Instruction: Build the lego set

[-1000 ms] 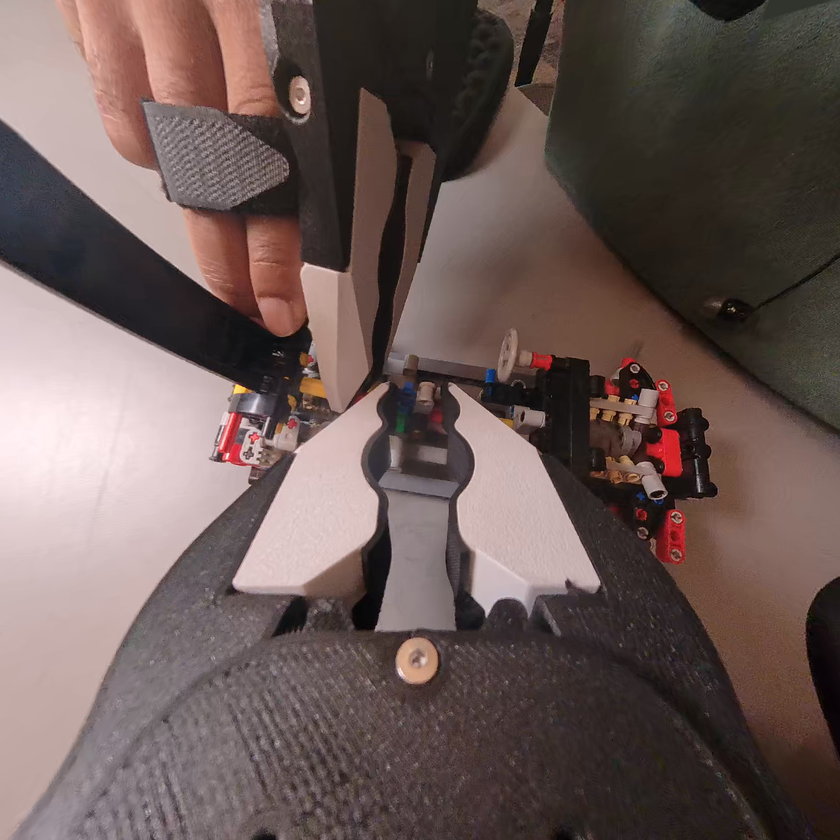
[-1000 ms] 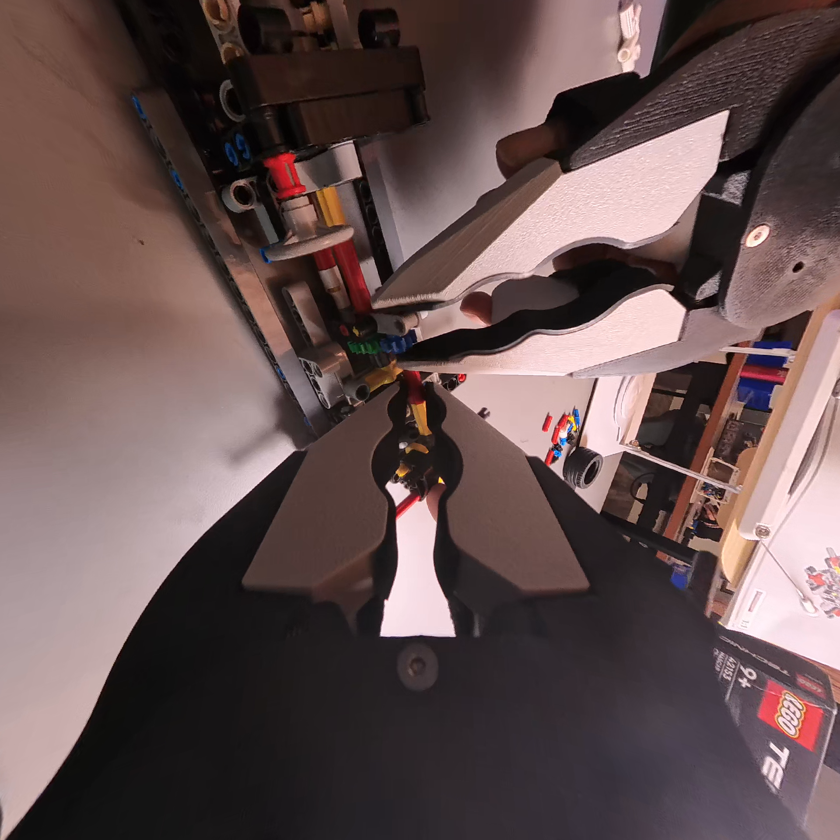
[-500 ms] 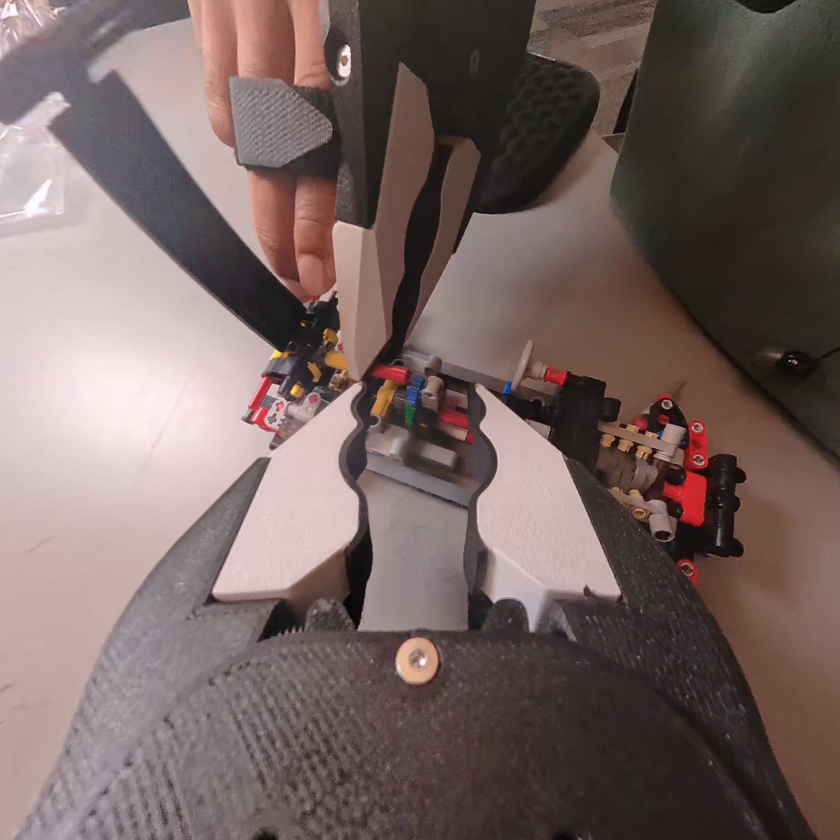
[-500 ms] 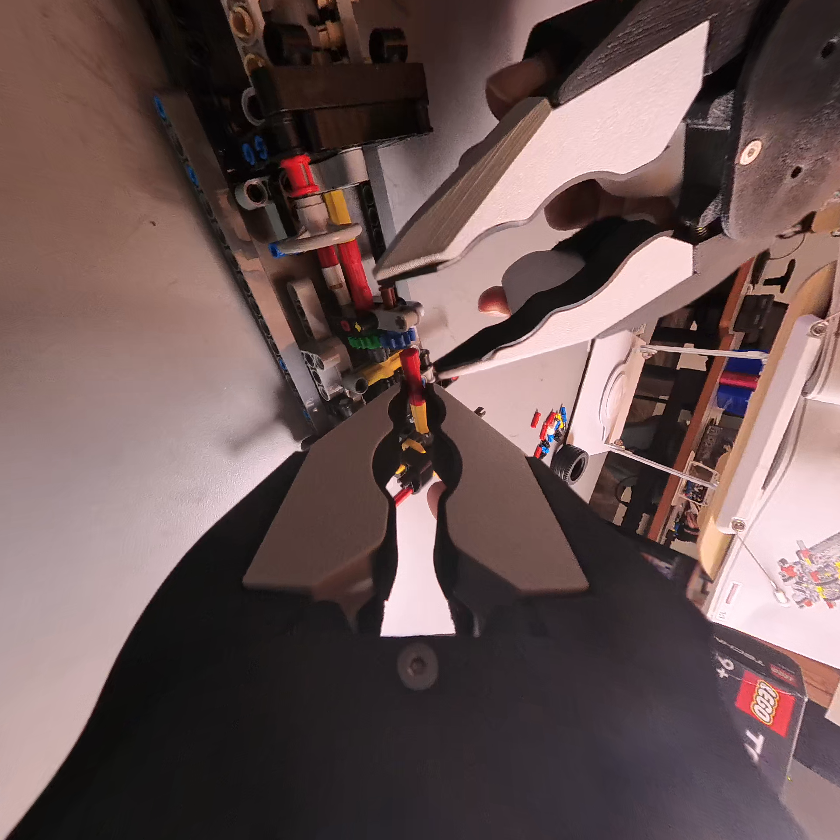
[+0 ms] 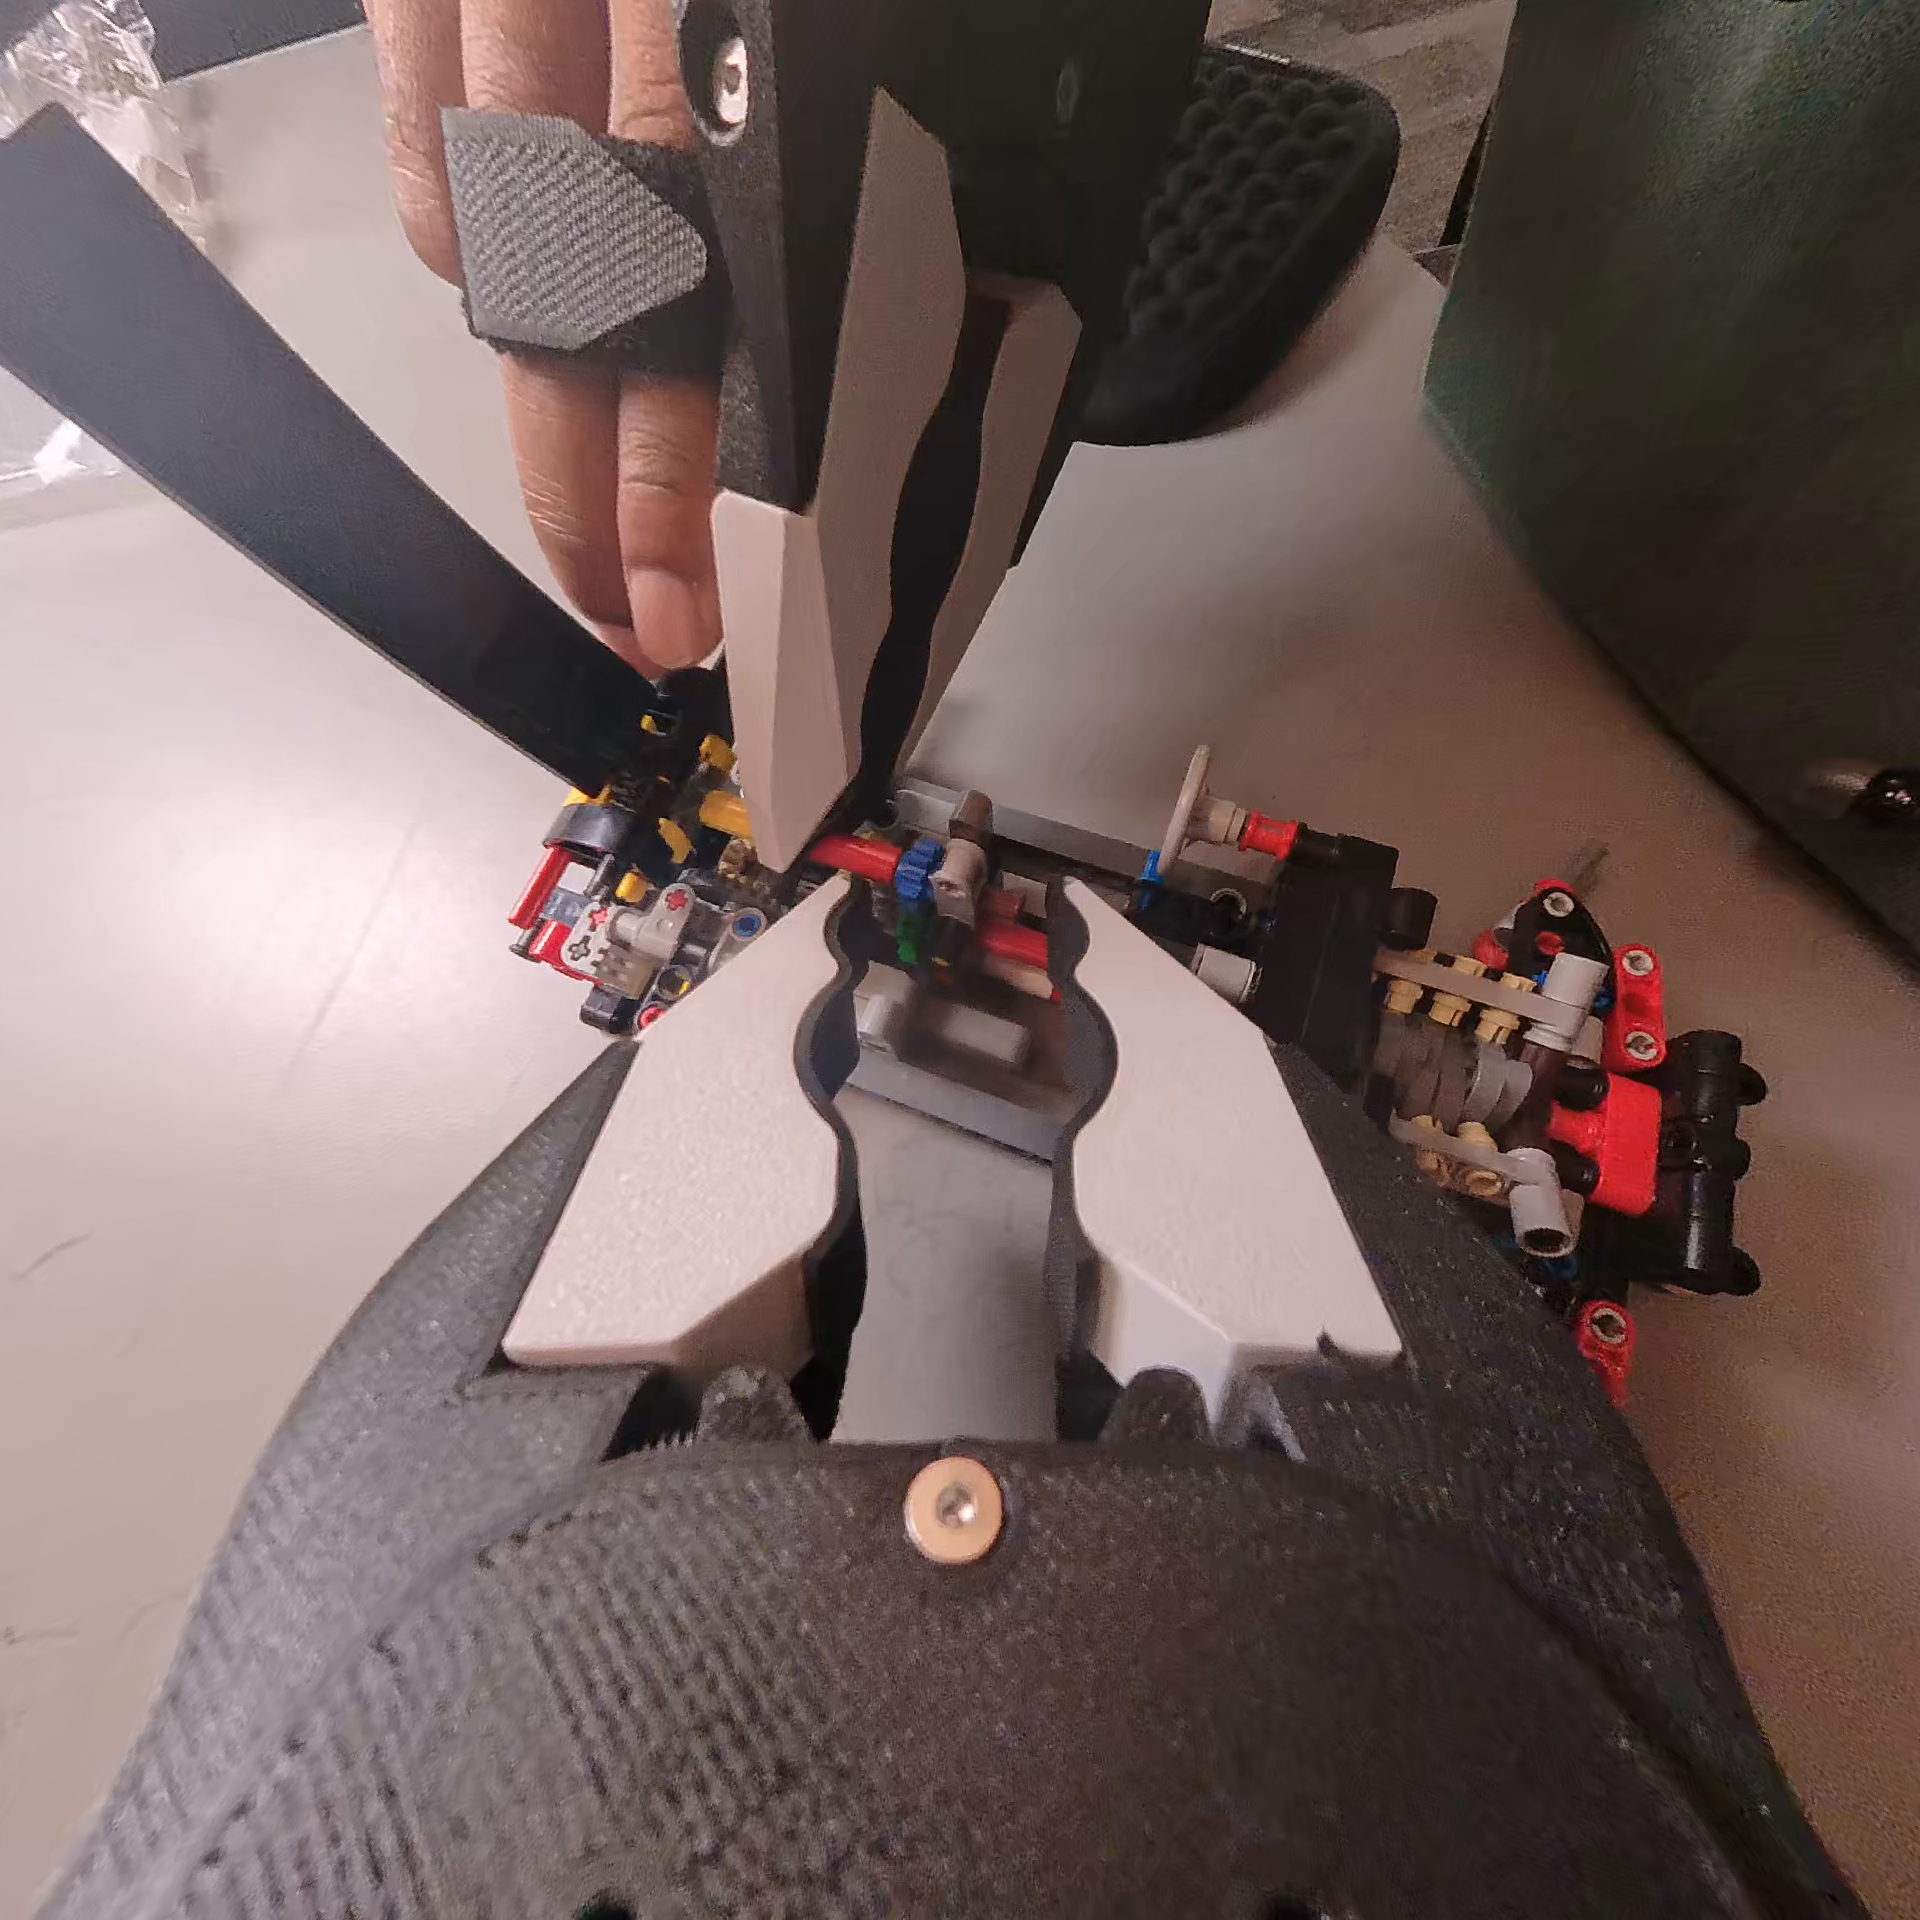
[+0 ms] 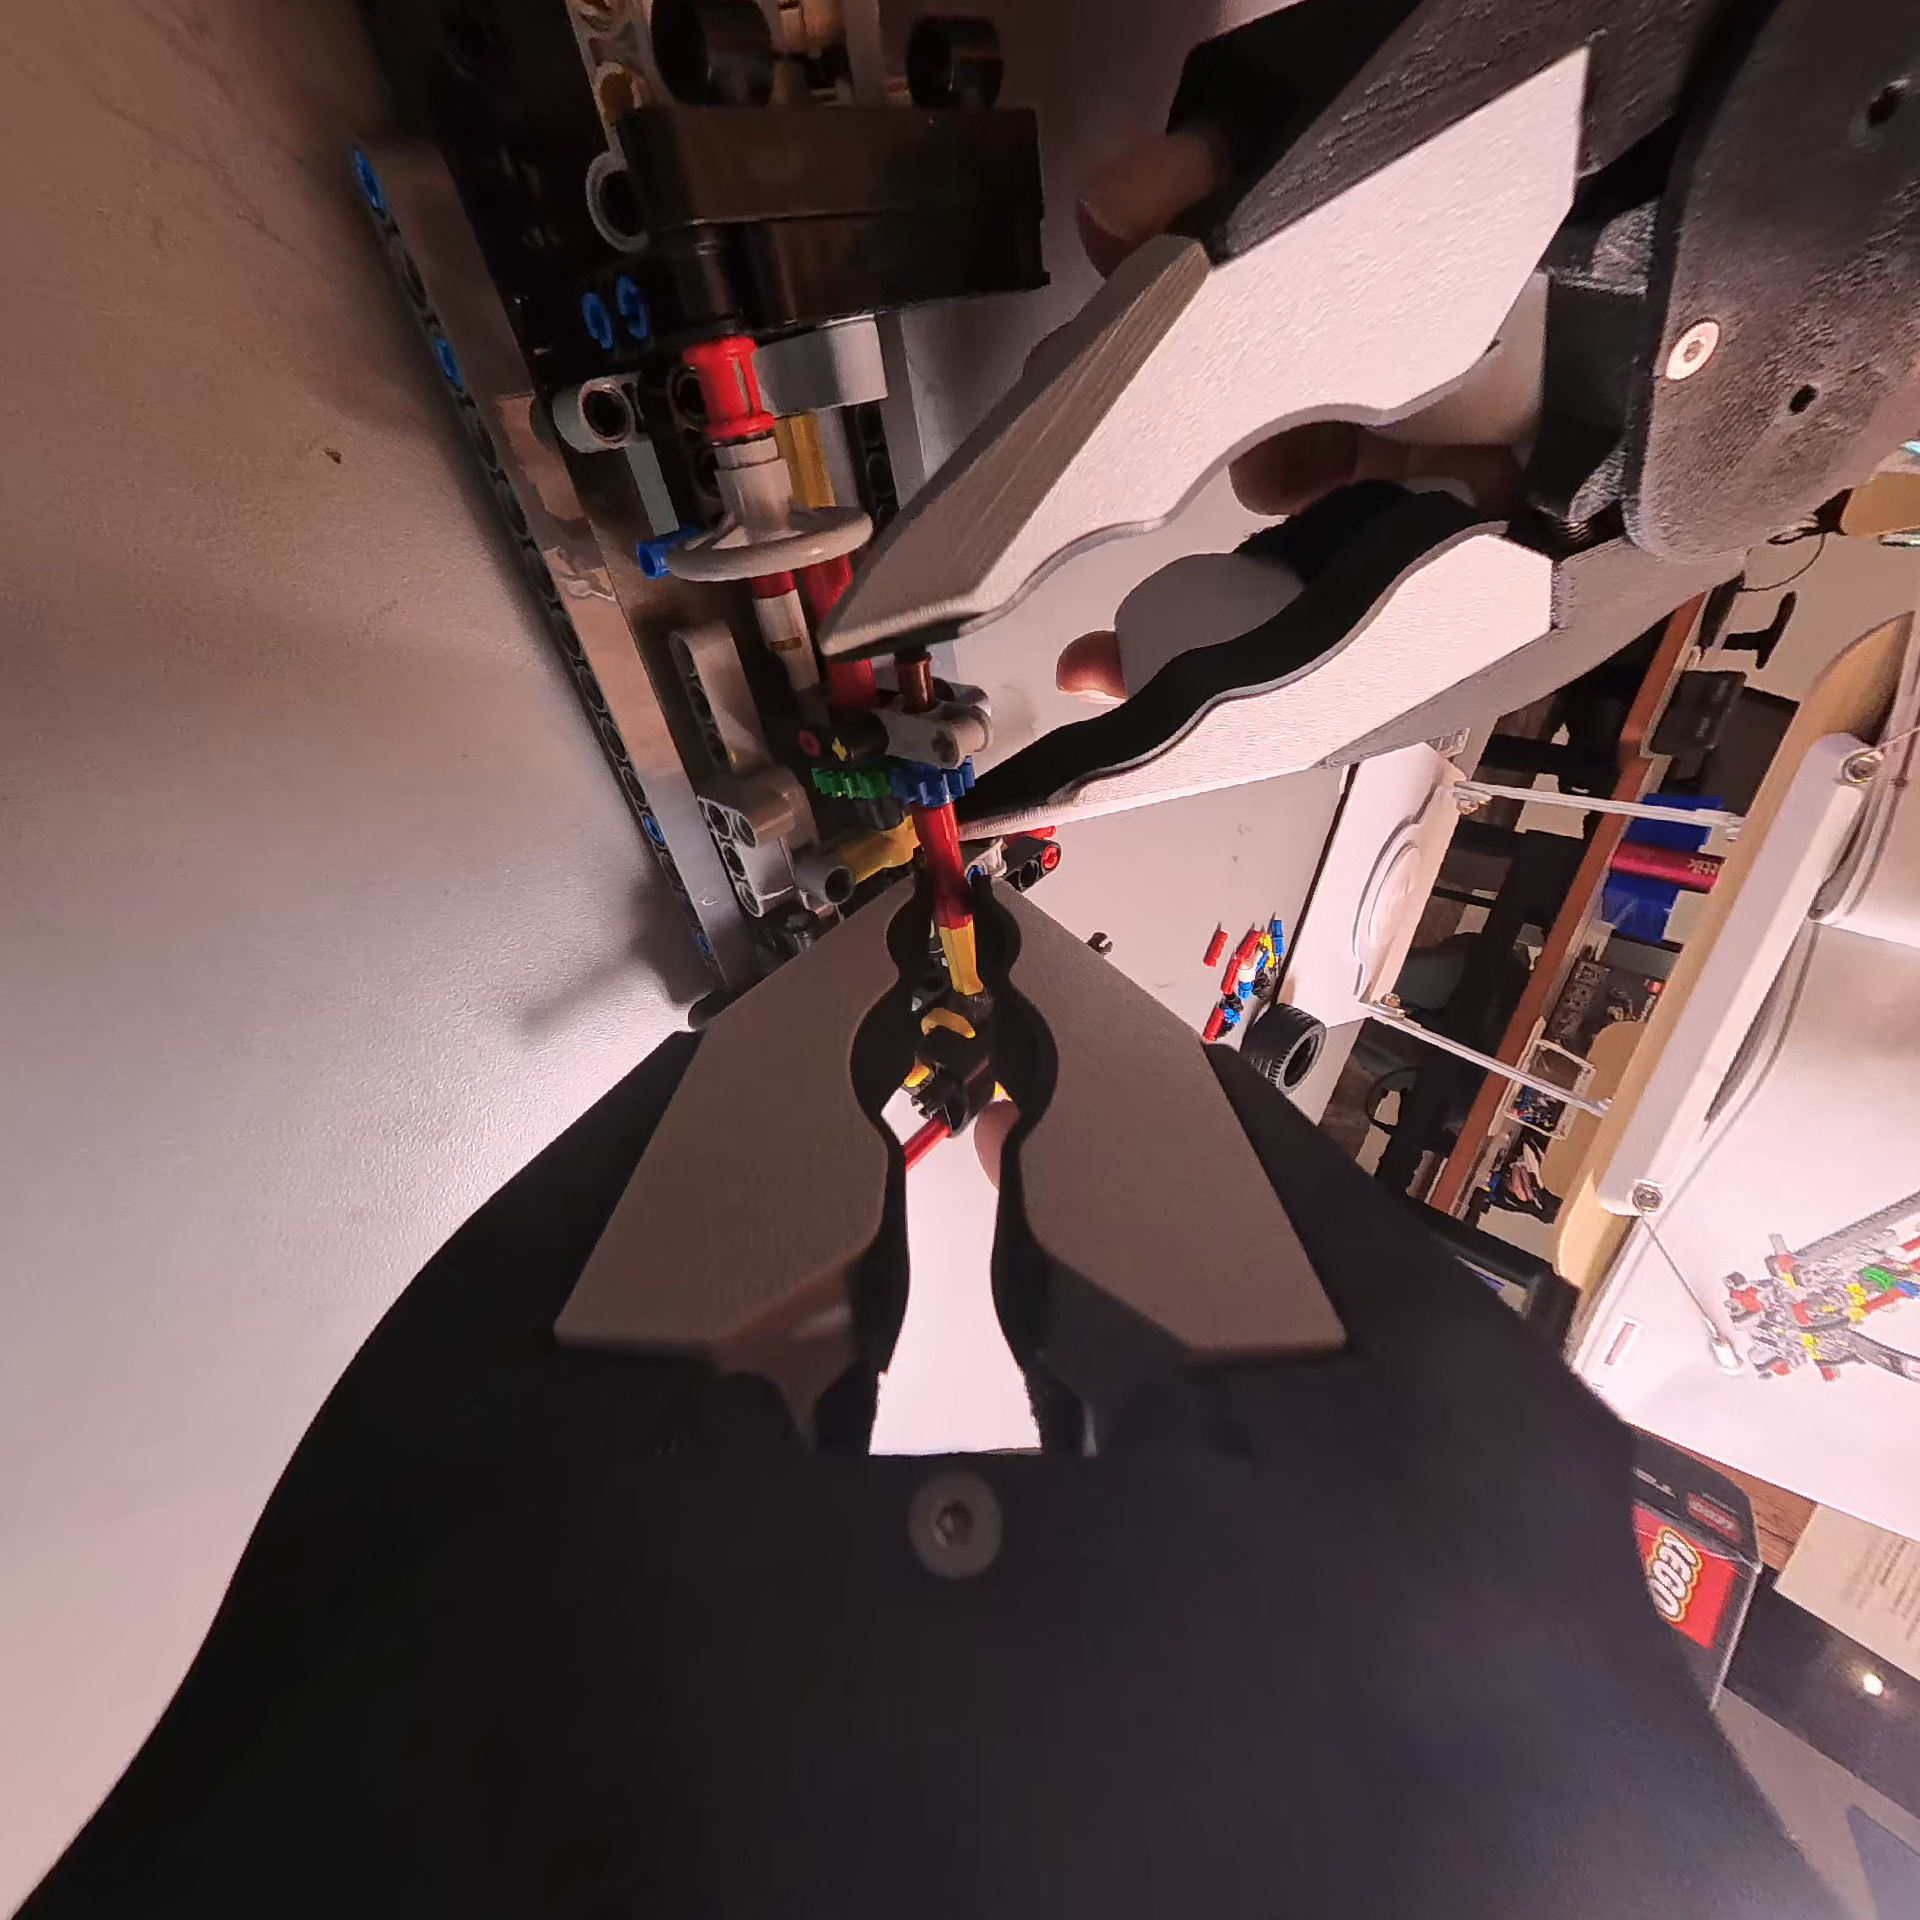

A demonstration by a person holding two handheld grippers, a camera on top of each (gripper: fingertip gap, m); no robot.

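Observation:
The lego model [image 5: 1330, 935] is a long chassis with a grey beam, a black block and red engine parts, lying on the table; it also shows in the right wrist view [image 6: 727, 520]. My left gripper [image 5: 951, 914] is open, its fingers straddling the model's middle, where a red axle [image 5: 862, 854] and blue and green gears sit. It shows in the right wrist view [image 6: 902, 736] too, open around a grey connector. My right gripper [image 6: 951, 896] is shut on the red axle [image 6: 940, 847] at the model's end. In the left wrist view it [image 5: 831, 821] comes down from above.
A dark green box [image 5: 1714, 416] stands at the right. A black strap [image 5: 260, 447] crosses the left. A clear bag [image 5: 62, 208] lies at the far left. Loose pieces [image 6: 1247, 961], a tyre [image 6: 1283, 1044], a booklet [image 6: 1818, 1299] and a lego box [image 6: 1694, 1590] show beyond.
My left gripper has opened wider and drawn back a little, so more of the model's gear section shows between its fingers. The right gripper stays shut on the axle.

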